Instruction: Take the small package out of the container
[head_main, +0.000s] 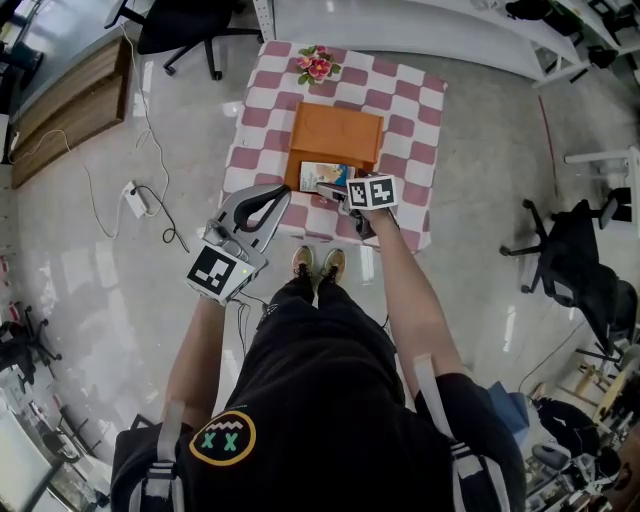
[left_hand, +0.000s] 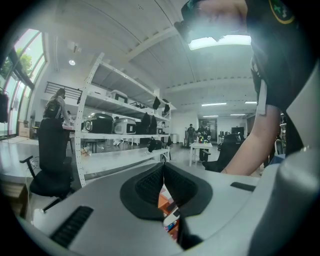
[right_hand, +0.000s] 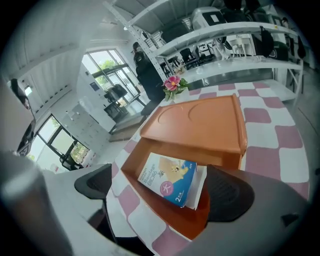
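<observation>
While the right gripper (head_main: 338, 195) hangs over the near edge of the worktop (head_main: 410, 150), its fingers (right_hand: 227, 192) stand wide apart, holding nothing. The small package (head_main: 325, 175) lies flat in the open near end of the orange container (head_main: 335, 135) and sits between the two fingers in the right gripper view. The right-hand finger is just beside the package's edge; I can't tell whether it touches. The package (right_hand: 170, 179) is blue and white with print on its face. The lid (right_hand: 200, 120) covers the far part of the container (right_hand: 166, 216), so only the near end is uncovered.

The container sits about mid-worktop on a pink-and-white checkered cloth (head_main: 262, 105), with a pink flower (head_main: 317, 65) at the far edge.

The left gripper (head_main: 268, 203) is just off the near-left corner of the worktop, over the floor (head_main: 120, 300), well apart from the container. Its fingers (left_hand: 187, 187) are closed on each other at the tips with nothing between them — the left gripper view shows only a thin slit below the tips, with a sliver of orange behind it.
</observation>
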